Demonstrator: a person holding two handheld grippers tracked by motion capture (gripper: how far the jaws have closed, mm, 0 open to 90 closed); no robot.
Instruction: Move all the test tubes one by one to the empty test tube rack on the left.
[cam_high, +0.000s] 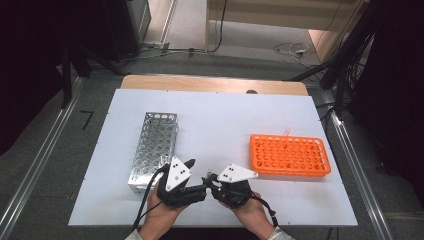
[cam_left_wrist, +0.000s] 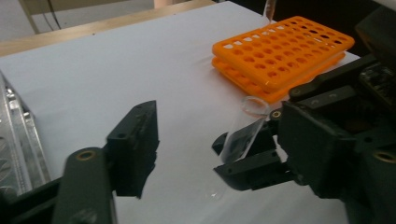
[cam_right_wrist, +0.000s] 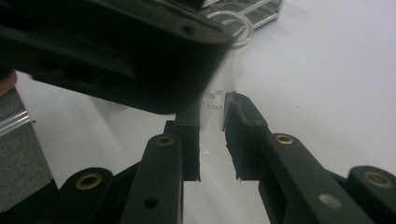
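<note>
A clear glass test tube (cam_right_wrist: 224, 79) stands tilted between the jaws of my right gripper (cam_right_wrist: 212, 135), which is shut on its lower part. In the left gripper view the same tube (cam_left_wrist: 245, 130) leans with its open mouth up. My left gripper (cam_left_wrist: 215, 144) is open around it, and its left fingertip (cam_left_wrist: 135, 144) is well apart from the glass. Both grippers meet nose to nose near the table's front middle, the left gripper (cam_high: 199, 176) beside the right gripper (cam_high: 209, 178). One jaw of the left gripper hides the tube's top in the right gripper view.
An orange tube rack (cam_high: 290, 155) lies to the right with one thin tube (cam_high: 286, 132) standing at its far edge. A metal rack (cam_high: 154, 145) lies to the left. Both rest on a white sheet (cam_high: 220, 115) over the table.
</note>
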